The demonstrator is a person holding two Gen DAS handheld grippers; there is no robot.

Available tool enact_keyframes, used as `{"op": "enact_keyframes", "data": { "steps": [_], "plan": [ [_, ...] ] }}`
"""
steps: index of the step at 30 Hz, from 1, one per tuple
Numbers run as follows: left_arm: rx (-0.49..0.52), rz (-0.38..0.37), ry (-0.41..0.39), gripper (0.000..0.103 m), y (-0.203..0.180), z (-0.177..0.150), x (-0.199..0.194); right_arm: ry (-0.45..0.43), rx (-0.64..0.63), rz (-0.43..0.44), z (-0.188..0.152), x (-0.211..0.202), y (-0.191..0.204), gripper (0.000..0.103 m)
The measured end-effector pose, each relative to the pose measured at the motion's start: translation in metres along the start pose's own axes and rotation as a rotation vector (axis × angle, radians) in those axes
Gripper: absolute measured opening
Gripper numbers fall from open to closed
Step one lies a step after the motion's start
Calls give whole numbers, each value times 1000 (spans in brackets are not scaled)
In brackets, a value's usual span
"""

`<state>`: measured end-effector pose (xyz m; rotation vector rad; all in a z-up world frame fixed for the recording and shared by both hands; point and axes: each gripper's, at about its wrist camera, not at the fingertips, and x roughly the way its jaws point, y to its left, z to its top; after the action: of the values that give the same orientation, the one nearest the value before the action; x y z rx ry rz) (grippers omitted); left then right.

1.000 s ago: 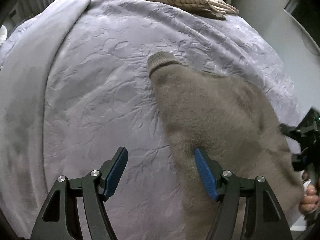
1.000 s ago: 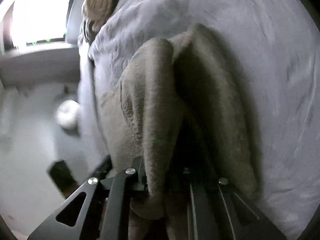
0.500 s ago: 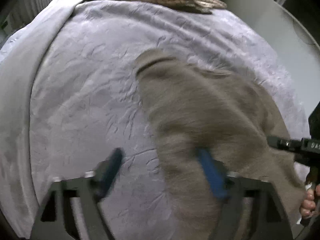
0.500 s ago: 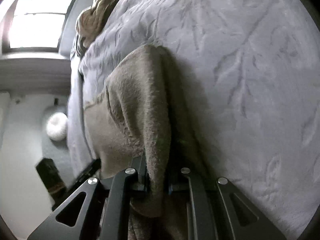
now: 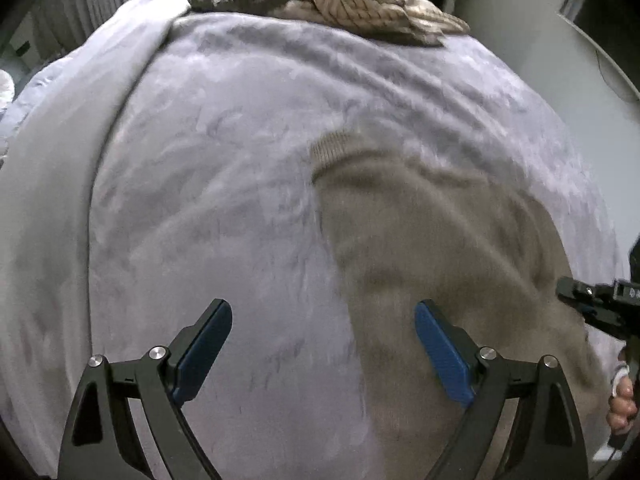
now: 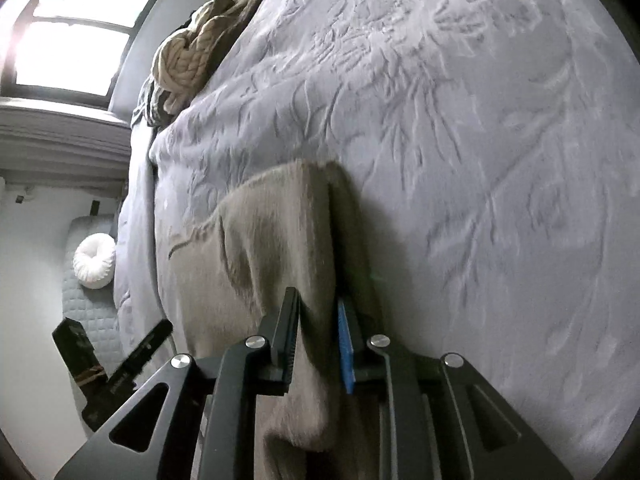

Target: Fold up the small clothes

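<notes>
A beige fuzzy sweater [image 5: 440, 240] lies on the lavender bedspread [image 5: 200, 160], its ribbed cuff [image 5: 336, 148] pointing to the far end. My left gripper [image 5: 322, 308] hangs open above the sweater's left edge, the right blue pad [image 5: 440, 356] over the fabric, the left one over bare bedspread; nothing is held. My right gripper [image 6: 316, 332] has a fold of the sweater [image 6: 272, 248] between its jaws; they are opening, and the fabric still fills the narrow gap and drapes over them. It shows at the right edge of the left wrist view as the right gripper [image 5: 592, 304].
A pile of knitted clothes [image 5: 360, 4] sits at the bed's far end, also seen as the pile [image 6: 188, 52]. Beside the bed are a white round cushion [image 6: 96, 256] and a bright window [image 6: 72, 32]. A person's hand [image 5: 622, 400] holds the right tool.
The left jaws have spread wider and let go of the sweater edge. The right gripper tilted up a little, its jaws parted slightly so the blue pad shows, and the sweater lies flatter.
</notes>
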<state>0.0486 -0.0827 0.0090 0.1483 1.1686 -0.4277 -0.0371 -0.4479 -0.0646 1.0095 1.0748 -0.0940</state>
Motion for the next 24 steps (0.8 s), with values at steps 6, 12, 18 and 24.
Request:
{"op": "enact_keyframes", "data": {
  "steps": [6,12,18,24],
  "plan": [
    [-12,72,5,93,-9,25,28,10,-123,-170,6,17,9,11],
    [60,144,18,94,-10,18,38,-3,-16,-101,0,-5,0,20],
    [101,88,26,93,1,-3,6,44,-64,38,-51,-52,7,59],
    [85,-23,85,93,2,-30,-19,189,-116,13,-88,-44,17,11]
  ]
}}
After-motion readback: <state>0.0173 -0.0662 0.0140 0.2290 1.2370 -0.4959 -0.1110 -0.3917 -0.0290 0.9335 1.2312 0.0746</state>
